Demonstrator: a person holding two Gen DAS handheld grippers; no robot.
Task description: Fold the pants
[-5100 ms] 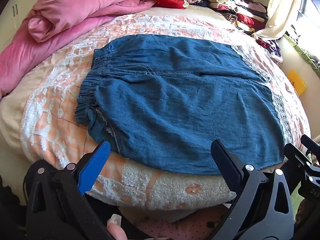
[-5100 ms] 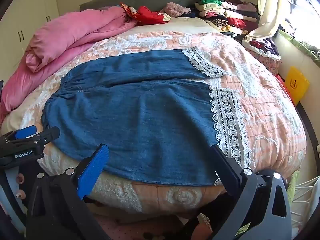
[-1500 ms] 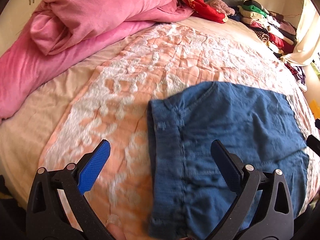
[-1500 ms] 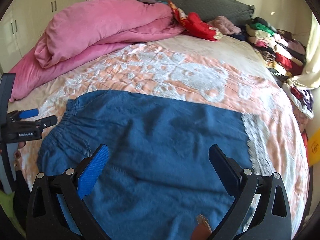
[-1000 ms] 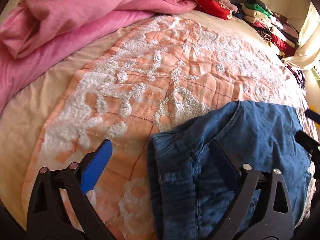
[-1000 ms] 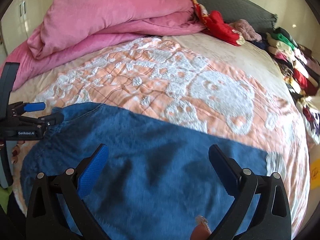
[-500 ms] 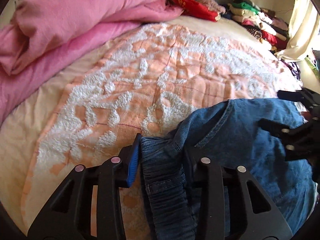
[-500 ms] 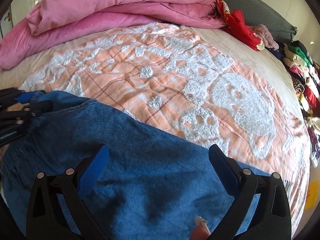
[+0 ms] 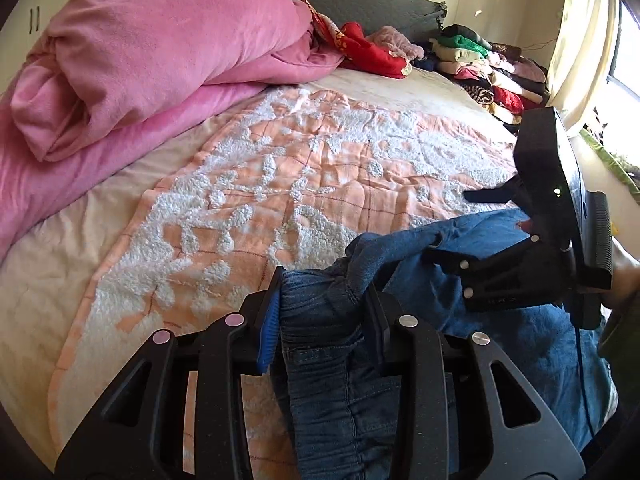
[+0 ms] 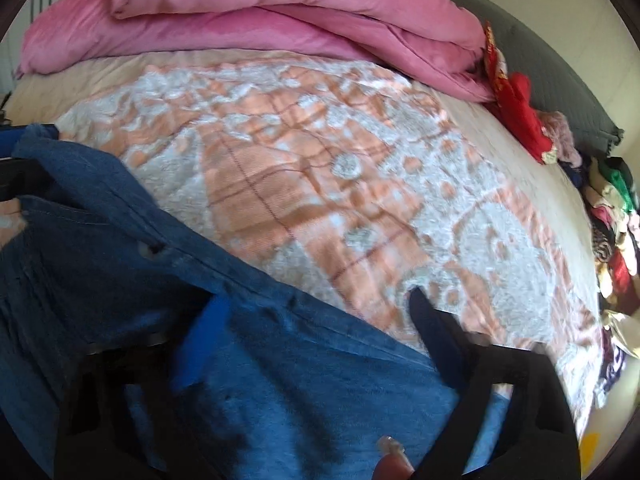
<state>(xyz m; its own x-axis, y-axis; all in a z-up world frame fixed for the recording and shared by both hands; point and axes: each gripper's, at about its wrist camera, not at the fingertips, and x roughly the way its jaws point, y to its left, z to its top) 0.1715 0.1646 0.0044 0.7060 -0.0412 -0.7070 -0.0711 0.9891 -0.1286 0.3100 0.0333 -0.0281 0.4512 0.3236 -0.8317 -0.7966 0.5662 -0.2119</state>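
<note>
Blue denim pants (image 9: 500,332) lie on the peach and white bedspread (image 9: 280,168). My left gripper (image 9: 322,292) is shut on their gathered waistband, which bunches up between the blue pad and the black finger. My right gripper (image 10: 316,320) hovers over the pants' far edge (image 10: 248,284). Its jaws are closing, still apart, with denim between them; this view is blurred. In the left wrist view the right gripper (image 9: 460,226) reaches in from the right at the same edge, a person's hand (image 9: 622,268) behind it.
A rolled pink duvet (image 9: 140,60) fills the back left of the bed. Red clothes (image 9: 372,50) and a stack of folded garments (image 9: 488,76) lie along the grey headboard (image 9: 372,4). A curtain (image 9: 580,32) hangs at the right.
My left gripper shut on the waistband and lifted it slightly. My right gripper dropped toward the pants' far edge, rolled, and its jaws narrowed.
</note>
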